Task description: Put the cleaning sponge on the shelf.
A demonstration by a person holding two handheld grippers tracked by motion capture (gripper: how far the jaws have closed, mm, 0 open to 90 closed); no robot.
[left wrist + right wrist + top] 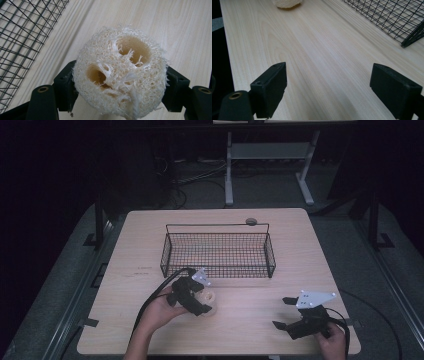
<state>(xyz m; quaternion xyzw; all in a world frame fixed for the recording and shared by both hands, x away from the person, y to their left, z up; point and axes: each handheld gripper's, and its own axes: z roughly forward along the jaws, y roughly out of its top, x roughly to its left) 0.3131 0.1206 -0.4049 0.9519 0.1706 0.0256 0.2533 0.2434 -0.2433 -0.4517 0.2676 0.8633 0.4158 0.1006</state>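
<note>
A cream loofah piece (pixel 120 72) with two holes in its fibrous face sits between the jaws of my left gripper (pixel 120 87), which is shut on it just above the wooden table. In the high view the left gripper (pixel 200 302) holds the loofah (pixel 209 301) in front of the black wire basket (pixel 218 251). My right gripper (pixel 284 312) is near the table's front right corner, open with nothing between its jaws (pixel 328 92). The loofah (pixel 286 3) appears far off at the top of the right gripper view.
The wire basket (pixel 22 37) lies left of the loofah in the left gripper view, and its corner (pixel 397 20) shows at the upper right of the right gripper view. A small round grey object (pixel 251 221) sits behind the basket. The table's front edge (pixel 215 353) is close to both hands.
</note>
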